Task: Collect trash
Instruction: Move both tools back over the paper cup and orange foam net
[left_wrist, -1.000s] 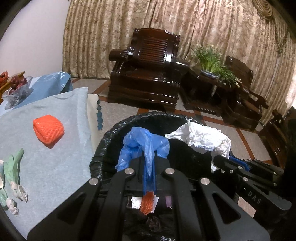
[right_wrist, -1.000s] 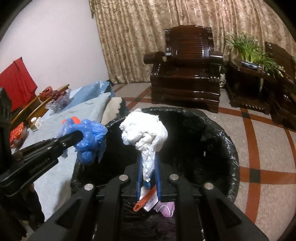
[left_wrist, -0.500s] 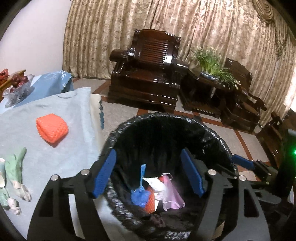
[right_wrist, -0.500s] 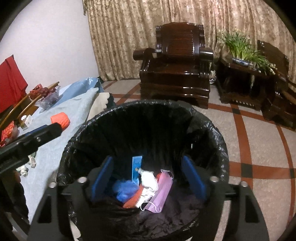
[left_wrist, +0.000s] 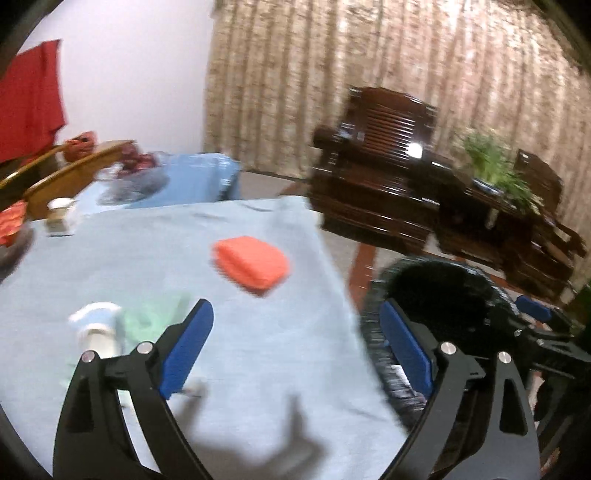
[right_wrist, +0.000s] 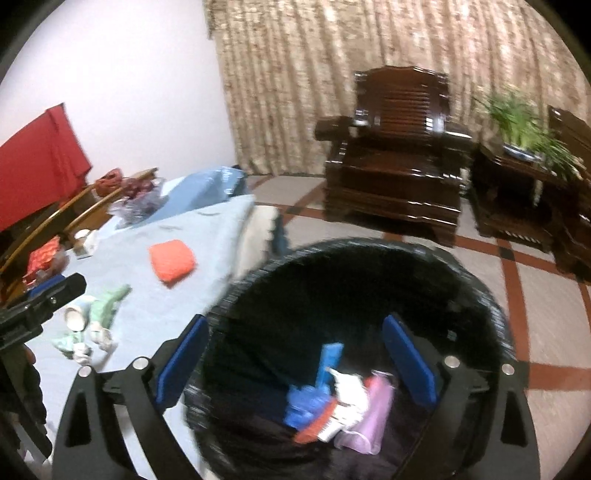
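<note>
Blue-clothed table (left_wrist: 258, 369), bin (right_wrist: 480, 295) off its right edge. Drop done; left gripper (left_wrist: 295, 350), right gripper (right_wrist: 295, 354) just opened, empty. Next: orange pad (left_wrist: 253, 264) mid-table, near right edge.

A: What's carrying everything?

B: A table under a light blue cloth (left_wrist: 258, 350).

A: And on it?

B: Mid-cloth, an orange foam net (left_wrist: 253, 264) lying flat. Nearer the front, pale green and white scraps (right_wrist: 92, 321), too blurred to name. At the far edge a small cup (left_wrist: 59, 216) and a clear bag of dark red fruit (right_wrist: 138, 201).

A: The floor?

B: Tiled floor (right_wrist: 546, 413) with red lines; a black-lined bin (right_wrist: 491, 302) stands on it, just beside the table.
</note>
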